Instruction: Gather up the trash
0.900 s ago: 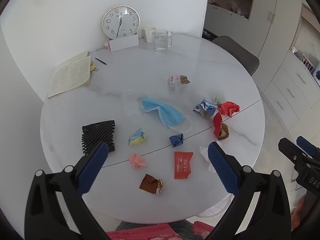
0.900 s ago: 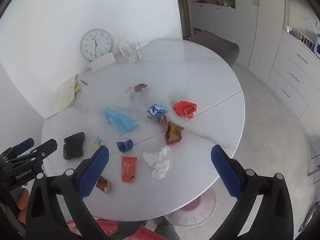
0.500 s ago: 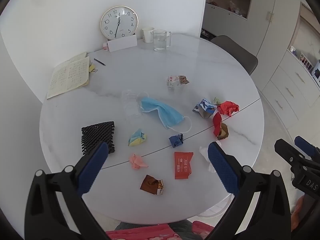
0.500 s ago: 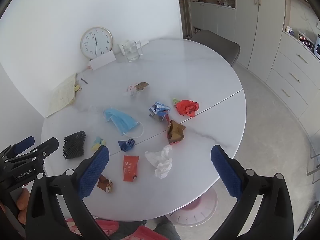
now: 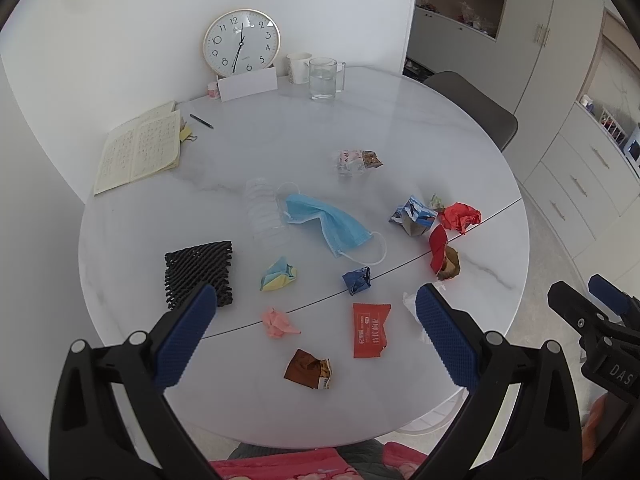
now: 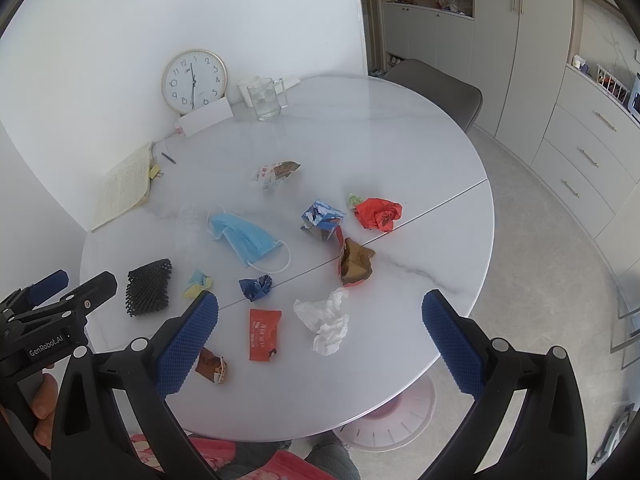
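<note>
Both of my hand-held grippers hang above the near edge of the round surface (image 5: 400,120), tilted down at it. The left hand-held gripper (image 5: 316,320) and the right hand-held gripper (image 6: 320,324) each stand spread wide with nothing between the pads.

The trash lies loose across the surface: a blue face mask (image 5: 332,224) near the middle, a white tissue (image 6: 326,320) and a red packet (image 6: 263,334) close to me, a brown wrapper (image 5: 309,369) nearest the edge, and a red crumpled paper (image 6: 378,213) farther off.

I expect trouble from the flat pieces. The red packet sits flush, so my pads may skate over it and push it toward the edge. The clear bottle (image 5: 264,212) beside the mask is hard to see and could roll if nudged. I must also leave the notebook (image 5: 140,152) and glass mug (image 5: 324,80) alone.
</note>
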Demonstrator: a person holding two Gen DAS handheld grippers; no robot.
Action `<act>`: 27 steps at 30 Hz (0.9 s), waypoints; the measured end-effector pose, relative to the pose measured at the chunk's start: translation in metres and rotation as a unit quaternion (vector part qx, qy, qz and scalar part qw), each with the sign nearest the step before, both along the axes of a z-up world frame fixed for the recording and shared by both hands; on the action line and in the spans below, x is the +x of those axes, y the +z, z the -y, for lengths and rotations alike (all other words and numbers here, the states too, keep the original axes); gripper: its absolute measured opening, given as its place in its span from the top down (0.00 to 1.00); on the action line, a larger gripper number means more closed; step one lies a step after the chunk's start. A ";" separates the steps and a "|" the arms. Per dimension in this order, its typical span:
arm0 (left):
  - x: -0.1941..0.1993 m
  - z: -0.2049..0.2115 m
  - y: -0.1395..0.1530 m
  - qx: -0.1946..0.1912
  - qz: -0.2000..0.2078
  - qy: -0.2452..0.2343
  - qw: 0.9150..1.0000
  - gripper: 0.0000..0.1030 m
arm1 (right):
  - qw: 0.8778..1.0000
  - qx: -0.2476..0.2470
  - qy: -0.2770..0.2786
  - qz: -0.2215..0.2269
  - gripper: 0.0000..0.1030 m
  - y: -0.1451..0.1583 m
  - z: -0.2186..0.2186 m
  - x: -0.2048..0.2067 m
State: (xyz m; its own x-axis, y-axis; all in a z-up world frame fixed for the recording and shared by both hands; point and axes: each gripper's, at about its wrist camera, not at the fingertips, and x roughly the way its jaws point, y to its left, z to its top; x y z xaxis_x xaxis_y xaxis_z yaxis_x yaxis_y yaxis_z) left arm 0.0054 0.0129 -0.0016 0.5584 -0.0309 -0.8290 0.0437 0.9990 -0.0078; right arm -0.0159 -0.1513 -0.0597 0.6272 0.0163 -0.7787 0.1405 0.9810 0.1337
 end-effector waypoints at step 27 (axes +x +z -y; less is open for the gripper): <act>0.002 -0.005 -0.005 0.000 -0.007 0.005 1.000 0.07 | 1.000 0.000 -0.003 -0.007 0.02 -0.009 -0.002 -0.001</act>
